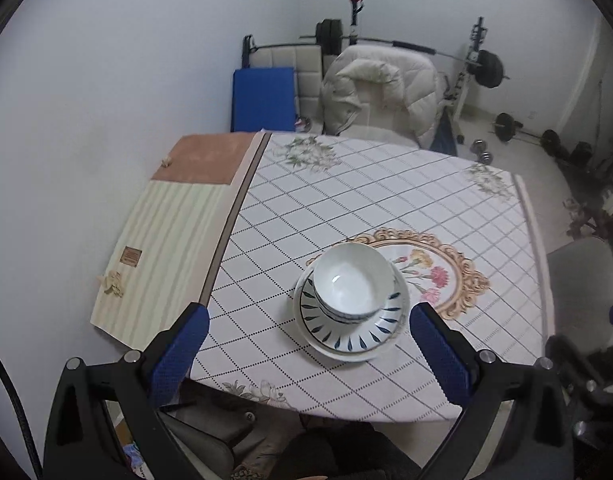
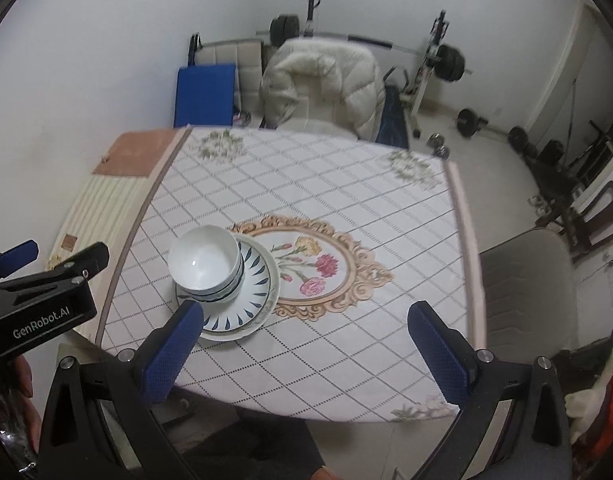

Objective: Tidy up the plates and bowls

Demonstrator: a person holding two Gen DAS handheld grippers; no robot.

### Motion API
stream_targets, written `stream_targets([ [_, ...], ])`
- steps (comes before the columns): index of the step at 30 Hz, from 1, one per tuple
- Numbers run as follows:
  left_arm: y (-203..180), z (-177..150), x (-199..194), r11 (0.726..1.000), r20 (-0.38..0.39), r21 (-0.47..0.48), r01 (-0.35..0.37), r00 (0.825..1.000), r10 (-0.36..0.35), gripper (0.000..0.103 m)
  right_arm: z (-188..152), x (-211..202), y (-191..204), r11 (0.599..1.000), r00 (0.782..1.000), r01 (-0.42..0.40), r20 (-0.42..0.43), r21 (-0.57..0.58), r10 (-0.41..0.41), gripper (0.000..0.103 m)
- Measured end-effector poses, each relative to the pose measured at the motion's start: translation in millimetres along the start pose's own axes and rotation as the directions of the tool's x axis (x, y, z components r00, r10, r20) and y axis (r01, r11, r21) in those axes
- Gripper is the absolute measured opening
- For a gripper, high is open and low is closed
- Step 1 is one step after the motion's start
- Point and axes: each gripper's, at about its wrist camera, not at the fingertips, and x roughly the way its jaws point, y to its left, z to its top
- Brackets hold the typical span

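Note:
Stacked white bowls (image 1: 352, 282) with blue bands sit on stacked plates (image 1: 348, 338) with blue leaf marks, on the checked tablecloth (image 1: 346, 200). My left gripper (image 1: 306, 312) is open and empty, held above and short of the stack, near the table's front edge. The same bowls (image 2: 206, 264) and plates (image 2: 246, 304) show in the right wrist view, left of centre. My right gripper (image 2: 306, 312) is open and empty, to the right of the stack. The left gripper's body (image 2: 38, 300) shows at the left edge of that view.
A striped cloth (image 1: 162, 240) covers the table's left side. A chair with a white down jacket (image 1: 382, 88) stands behind the table. A grey chair (image 2: 526, 280) is at the right. Weights and a barbell rack (image 1: 478, 64) stand at the back wall.

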Motion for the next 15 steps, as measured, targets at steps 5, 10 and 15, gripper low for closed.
stream_targets([
  [5, 6.6, -16.4, -39.2, 0.999, 0.000, 0.046, 0.024, 1.000, -0.024, 0.103, -16.2, -61.6, 9.0, 0.999, 0.996, 0.047, 0.075, 0.014, -0.048, 0.103],
  [10, 17.5, -27.6, -71.9, 0.998, 0.019, 0.055, 0.035, 0.999, -0.036, 0.103, -32.4, -109.6, 20.3, 0.998, 0.992, 0.053, 0.108, 0.038, -0.057, 0.103],
  [15, 33.7, -34.2, -96.1, 0.998, 0.032, 0.041, 0.049, 0.998, -0.050, 0.103, -45.5, -139.4, 31.1, 0.997, 0.993, 0.051, 0.105, 0.053, -0.056, 0.103],
])
